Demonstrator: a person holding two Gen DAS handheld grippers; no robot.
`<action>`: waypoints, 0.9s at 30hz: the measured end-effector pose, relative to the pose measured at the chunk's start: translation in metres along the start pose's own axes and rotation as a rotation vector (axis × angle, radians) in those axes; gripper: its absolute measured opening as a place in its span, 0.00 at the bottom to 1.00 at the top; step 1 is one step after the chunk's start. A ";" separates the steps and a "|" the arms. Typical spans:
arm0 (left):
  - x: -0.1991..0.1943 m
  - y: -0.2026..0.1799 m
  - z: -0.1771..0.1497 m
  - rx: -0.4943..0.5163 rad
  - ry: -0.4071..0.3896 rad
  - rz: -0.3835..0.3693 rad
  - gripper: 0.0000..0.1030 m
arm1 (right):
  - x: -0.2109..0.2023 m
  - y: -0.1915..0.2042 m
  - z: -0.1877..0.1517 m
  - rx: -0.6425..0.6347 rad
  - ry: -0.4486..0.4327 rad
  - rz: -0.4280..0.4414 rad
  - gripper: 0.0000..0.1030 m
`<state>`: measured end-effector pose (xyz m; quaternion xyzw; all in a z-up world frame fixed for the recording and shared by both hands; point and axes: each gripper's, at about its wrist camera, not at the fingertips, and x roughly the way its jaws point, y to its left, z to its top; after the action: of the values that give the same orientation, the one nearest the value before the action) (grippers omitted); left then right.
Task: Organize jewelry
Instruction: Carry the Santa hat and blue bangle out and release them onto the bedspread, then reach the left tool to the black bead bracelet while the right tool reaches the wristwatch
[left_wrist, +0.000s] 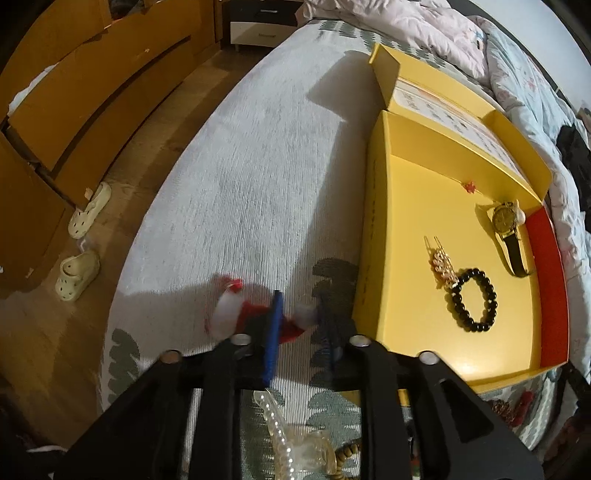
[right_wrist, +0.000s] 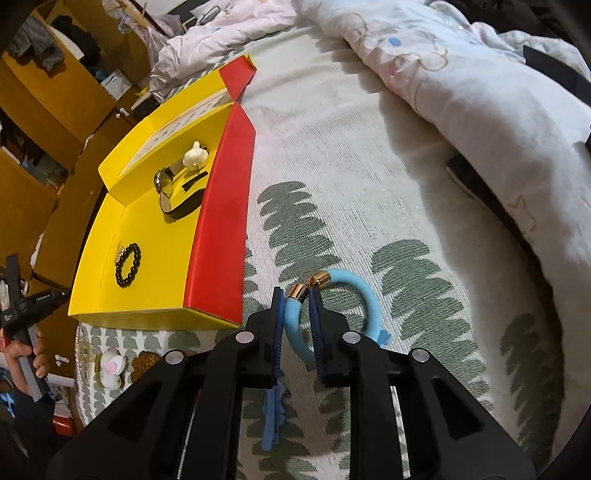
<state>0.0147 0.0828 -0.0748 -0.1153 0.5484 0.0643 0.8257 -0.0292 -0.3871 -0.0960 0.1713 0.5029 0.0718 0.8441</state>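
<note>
Right wrist view: right tongs (right_wrist: 297, 295) stand slightly apart around blue bracelet (right_wrist: 364, 301), yellow box (right_wrist: 221, 229) at ten o'clock; left tongs (left_wrist: 299, 306) apart astride red-white ornament (left_wrist: 236, 314).

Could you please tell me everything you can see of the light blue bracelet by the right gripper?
The light blue bracelet is an open ring of matte, rubbery-looking cord ending in two shiny gold caps that nearly meet. It lies flat on the leaf-patterned bedspread, right of the yellow box. The right gripper straddles its left side; contact is unclear.
</note>
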 end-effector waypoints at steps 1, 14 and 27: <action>-0.001 0.000 0.001 -0.002 -0.004 -0.003 0.37 | 0.001 0.000 0.001 0.007 0.001 0.003 0.20; -0.031 -0.010 0.008 -0.028 -0.085 -0.060 0.62 | -0.025 0.011 0.006 0.055 -0.041 0.035 0.70; -0.059 -0.079 0.000 0.106 -0.177 -0.139 0.72 | -0.044 0.079 0.011 -0.140 -0.102 0.070 0.73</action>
<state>0.0100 0.0076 -0.0111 -0.1034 0.4666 -0.0122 0.8783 -0.0369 -0.3292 -0.0263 0.1326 0.4466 0.1274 0.8756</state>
